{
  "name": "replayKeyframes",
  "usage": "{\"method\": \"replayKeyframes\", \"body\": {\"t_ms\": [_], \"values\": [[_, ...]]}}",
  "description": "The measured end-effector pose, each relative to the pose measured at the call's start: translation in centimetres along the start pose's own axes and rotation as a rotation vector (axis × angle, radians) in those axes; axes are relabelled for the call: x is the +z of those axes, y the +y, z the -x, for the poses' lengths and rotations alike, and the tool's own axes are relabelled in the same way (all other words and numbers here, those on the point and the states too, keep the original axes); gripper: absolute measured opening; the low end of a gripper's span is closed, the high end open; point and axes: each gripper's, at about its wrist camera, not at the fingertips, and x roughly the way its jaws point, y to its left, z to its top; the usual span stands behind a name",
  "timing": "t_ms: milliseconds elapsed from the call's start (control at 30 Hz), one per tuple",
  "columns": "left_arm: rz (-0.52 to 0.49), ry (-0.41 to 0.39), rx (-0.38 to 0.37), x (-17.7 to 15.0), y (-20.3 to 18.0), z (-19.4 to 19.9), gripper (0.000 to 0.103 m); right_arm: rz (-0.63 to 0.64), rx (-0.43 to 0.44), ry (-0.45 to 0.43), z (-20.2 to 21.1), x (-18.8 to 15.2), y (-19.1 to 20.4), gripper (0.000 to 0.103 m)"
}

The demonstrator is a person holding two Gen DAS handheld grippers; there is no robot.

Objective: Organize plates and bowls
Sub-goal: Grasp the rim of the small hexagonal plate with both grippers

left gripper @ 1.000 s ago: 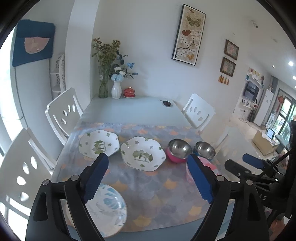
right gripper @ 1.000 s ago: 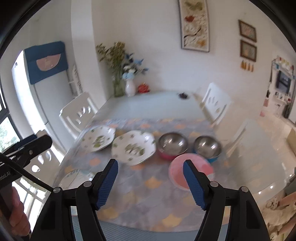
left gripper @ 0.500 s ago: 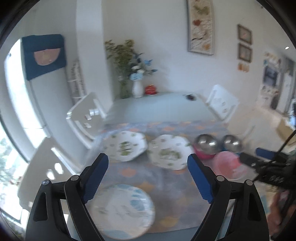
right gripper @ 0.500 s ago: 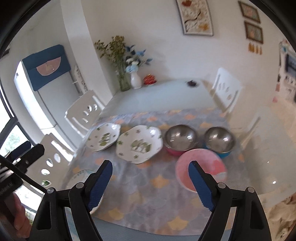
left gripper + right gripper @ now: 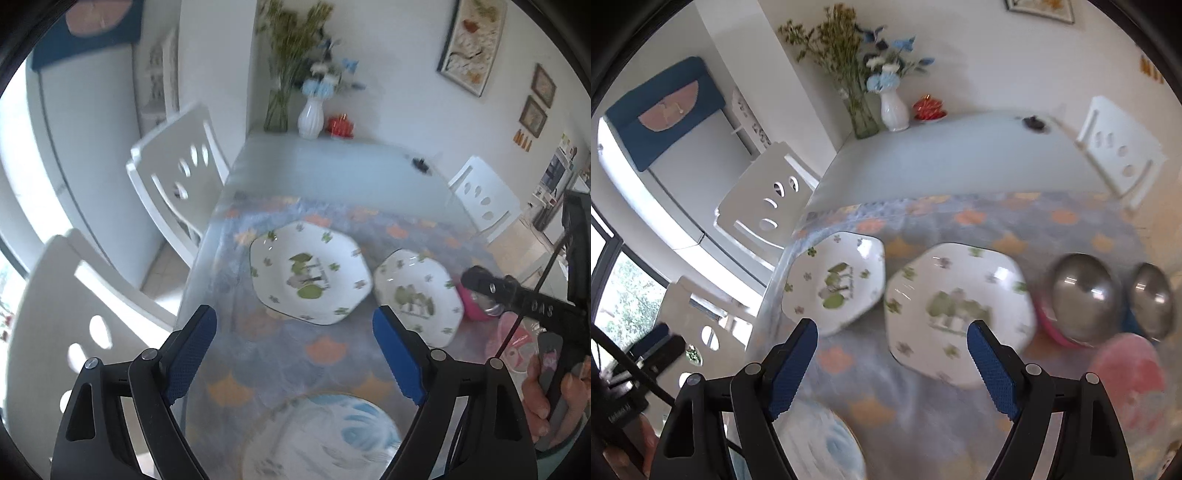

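The left gripper is held wide over the blue plate at 6 o'clock. The right gripper is being closed, with nothing held.

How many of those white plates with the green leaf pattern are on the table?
2. One green-patterned plate lies near the left edge of the patterned cloth; the other is just right of it, beside the pink-sided metal bowl.
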Motion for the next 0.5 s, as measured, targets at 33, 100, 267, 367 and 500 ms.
{"method": "replayKeyframes", "body": {"t_ms": [33,100,267,367,500], "values": [[0.003,0.017,-0.008,0.3,0.6,-1.2,0.083,-0.008,0.002,0.007,-1.5,0.7,0.7,0.075],[0.007,0.054,-0.018,0.9,2.0,-3.9,0.080,-0.008,-0.009,0.027,-4.6,2.0,1.9,0.069],[0.049,0.129,-0.080,1.9,4.3,-10.0,0.068,0.009,-0.042,0.090,-10.9,5.2,3.4,0.063],[0.089,0.169,-0.107,2.0,5.4,-13.5,0.059,0.057,-0.074,0.135,-14.9,6.8,3.8,0.053],[0.131,0.224,-0.133,1.5,6.0,-17.1,0.044,0.115,-0.107,0.184,-18.9,7.9,3.9,0.045]]}}
